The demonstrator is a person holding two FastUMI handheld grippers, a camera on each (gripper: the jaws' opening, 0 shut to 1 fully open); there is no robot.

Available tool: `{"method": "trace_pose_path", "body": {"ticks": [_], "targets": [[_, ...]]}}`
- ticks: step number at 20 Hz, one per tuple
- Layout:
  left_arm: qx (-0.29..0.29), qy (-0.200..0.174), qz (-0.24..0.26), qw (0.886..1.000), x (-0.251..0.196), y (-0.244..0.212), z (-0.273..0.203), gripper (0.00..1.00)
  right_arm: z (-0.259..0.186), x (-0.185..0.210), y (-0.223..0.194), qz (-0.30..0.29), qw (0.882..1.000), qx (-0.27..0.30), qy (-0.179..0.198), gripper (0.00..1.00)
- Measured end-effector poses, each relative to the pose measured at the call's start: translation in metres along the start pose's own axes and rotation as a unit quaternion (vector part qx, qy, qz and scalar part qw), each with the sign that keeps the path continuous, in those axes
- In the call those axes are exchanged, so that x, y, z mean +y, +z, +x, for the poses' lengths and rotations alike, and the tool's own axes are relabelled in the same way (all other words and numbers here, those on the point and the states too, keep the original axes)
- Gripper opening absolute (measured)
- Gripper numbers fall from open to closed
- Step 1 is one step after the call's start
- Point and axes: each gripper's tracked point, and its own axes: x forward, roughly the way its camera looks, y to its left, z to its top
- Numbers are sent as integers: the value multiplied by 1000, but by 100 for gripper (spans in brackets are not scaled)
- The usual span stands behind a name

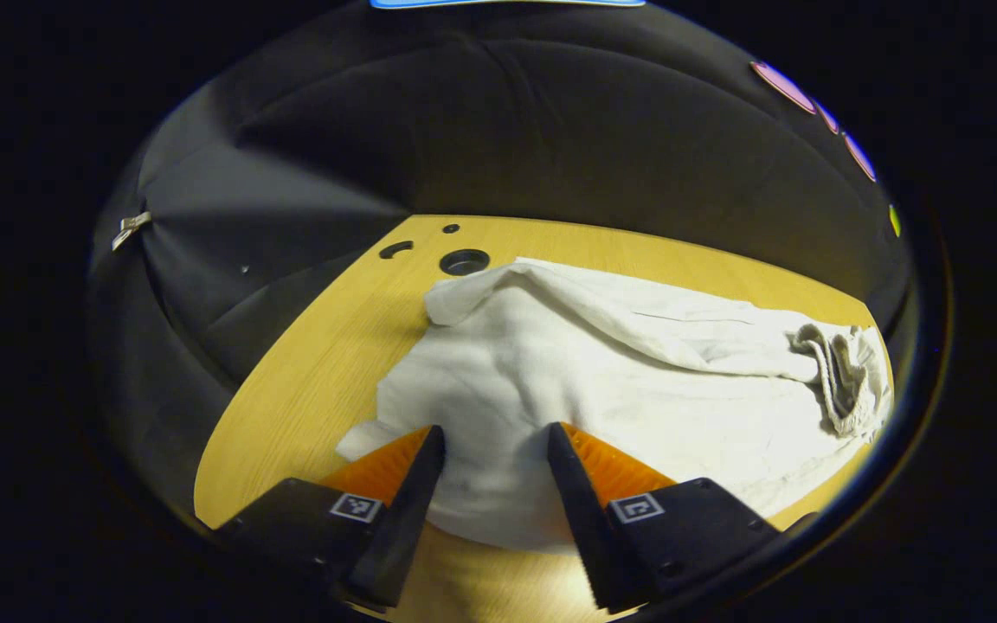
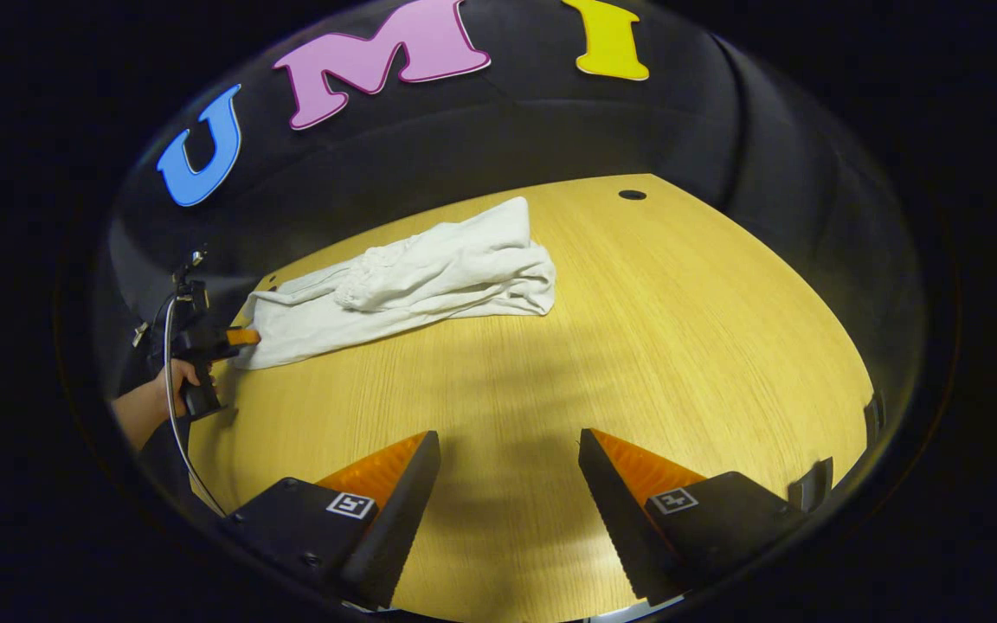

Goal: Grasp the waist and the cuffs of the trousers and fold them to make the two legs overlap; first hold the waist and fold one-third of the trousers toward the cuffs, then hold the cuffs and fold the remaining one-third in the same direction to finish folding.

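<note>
Tabletop [image 2: 637, 346] of pale yellow wood grain, round holes near far edge; black cloth booth wall behind. No readable writing on trousers; small square coded markers on gripper bodies. White crumpled cotton trousers [image 1: 620, 372] lie bunched on table, drawstring waist at right in left gripper view. Left gripper [image 1: 495, 450] fingers spread apart, straddling near trouser edge, cloth between them, not clamped. Right gripper [image 2: 509, 454] fingers apart over bare wood, well away from trousers [image 2: 412, 281]. Right gripper view: hand [image 2: 174, 381] holding left gripper [image 2: 239, 337] at trouser end.
</note>
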Motion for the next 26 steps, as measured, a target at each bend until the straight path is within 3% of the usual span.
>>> {"method": "trace_pose_path", "body": {"ticks": [2, 5, 6, 8, 13, 19, 26], "targets": [[2, -8, 21, 1000, -9, -1, 1, 45, -1, 7, -5, -3, 1000, 6, 7, 99], [6, -16, 31, 999, -17, 1, -2, 27, -4, 7, -12, -9, 1000, 12, 10, 99], [8, -17, 31, 999, -18, 0, -1, 16, -5, 6, -13, -10, 1000, 13, 9, 99], [7, -12, 33, 999, -17, 1, 0, 7, -8, 1, -13, -10, 1000, 11, 5, 99], [-10, -47, -24, 999, -34, 8, -9, 5, -16, -16, -1, 7, 1000, 1, -10, 99], [-81, -99, -62, 990, -72, 68, -44, 5, -28, -40, 12, 21, 999, -12, -28, 99], [-102, -132, -93, 982, -116, 113, -69, 5, -48, -64, 25, 32, 998, -31, -33, 99]]}}
